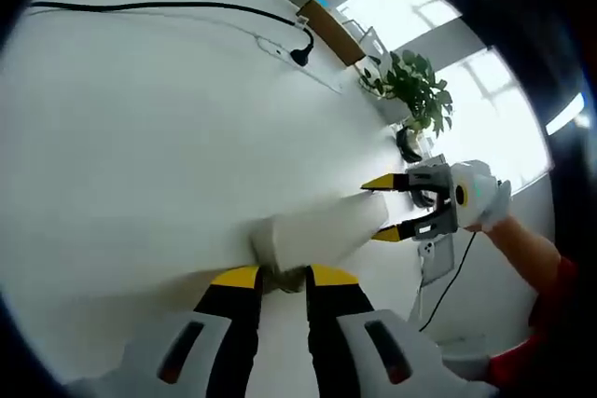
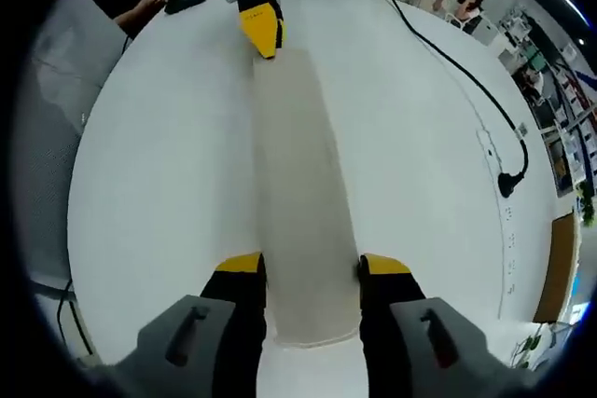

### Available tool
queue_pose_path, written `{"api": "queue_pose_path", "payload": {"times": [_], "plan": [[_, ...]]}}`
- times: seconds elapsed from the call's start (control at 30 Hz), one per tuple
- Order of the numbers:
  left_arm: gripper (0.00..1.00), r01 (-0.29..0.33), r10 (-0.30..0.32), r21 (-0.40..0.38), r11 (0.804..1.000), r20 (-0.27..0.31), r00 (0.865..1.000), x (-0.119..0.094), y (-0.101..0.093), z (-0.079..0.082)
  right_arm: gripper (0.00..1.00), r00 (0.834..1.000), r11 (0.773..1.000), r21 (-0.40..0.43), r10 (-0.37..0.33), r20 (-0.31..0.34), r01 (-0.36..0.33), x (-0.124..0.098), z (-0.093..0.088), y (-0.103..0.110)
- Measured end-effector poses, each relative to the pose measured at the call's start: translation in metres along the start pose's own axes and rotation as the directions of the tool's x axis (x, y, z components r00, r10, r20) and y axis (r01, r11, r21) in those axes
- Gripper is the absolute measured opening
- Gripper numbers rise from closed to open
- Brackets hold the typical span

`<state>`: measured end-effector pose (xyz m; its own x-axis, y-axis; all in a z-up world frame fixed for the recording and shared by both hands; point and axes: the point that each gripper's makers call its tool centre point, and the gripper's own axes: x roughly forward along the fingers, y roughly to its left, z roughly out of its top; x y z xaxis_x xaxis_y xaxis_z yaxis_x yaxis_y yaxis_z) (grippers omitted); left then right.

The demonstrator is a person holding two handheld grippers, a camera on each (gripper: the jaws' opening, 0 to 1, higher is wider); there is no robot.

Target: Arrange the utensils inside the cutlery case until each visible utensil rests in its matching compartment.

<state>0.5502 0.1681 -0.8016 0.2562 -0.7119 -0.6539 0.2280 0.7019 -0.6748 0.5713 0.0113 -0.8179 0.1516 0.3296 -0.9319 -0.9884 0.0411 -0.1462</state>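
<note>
Both grippers held one long pale cutlery case on the white table.

In the left gripper view, the left gripper [image 1: 283, 277] had its yellow-tipped jaws pressed onto the near end of the cutlery case [image 1: 317, 230], which lay flat on the white table [image 1: 159, 128]; at the far right end the right gripper [image 1: 384, 207], held by a hand [image 1: 480, 195], had its jaws spread around the case's width. In the right gripper view, the right gripper [image 2: 312, 269] straddled the near end of the case [image 2: 298, 184], jaws touching both long sides, and the left gripper [image 2: 262, 27] pinched the far end. A black cable [image 2: 466, 72] ran along the table's right side (plug end near the edge). A potted plant [image 1: 418, 90] stood past the table's far right edge.
</note>
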Motion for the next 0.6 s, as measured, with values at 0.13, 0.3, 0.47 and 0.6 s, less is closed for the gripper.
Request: {"api": "queue_pose_path", "payload": {"times": [0.13, 0.3, 0.47, 0.6], "plan": [[0.17, 0.004, -0.004, 0.0, 1.0, 0.015, 1.0, 0.002, 0.007, 0.005, 0.36, 1.0, 1.0, -0.015, 0.011, -0.012, -0.011, 0.0, 0.0, 0.001], [0.11, -0.001, 0.001, 0.014, 1.0, -0.007, 1.0, 0.001, 0.011, 0.009, 0.35, 1.0, 0.999, -0.038, 0.016, -0.008, -0.016, -0.001, 0.0, 0.002], [0.08, -0.011, 0.011, -0.011, 1.0, 0.038, 0.999, -0.004, 0.017, 0.028, 0.35, 1.0, 1.0, -0.015, 0.008, 0.001, -0.008, -0.002, 0.0, 0.003], [0.1, -0.001, 0.005, -0.084, 0.996, 0.048, 0.999, 0.0, 0.015, 0.031, 0.35, 1.0, 1.0, -0.016, -0.002, 0.002, 0.002, -0.002, -0.001, 0.006]]}}
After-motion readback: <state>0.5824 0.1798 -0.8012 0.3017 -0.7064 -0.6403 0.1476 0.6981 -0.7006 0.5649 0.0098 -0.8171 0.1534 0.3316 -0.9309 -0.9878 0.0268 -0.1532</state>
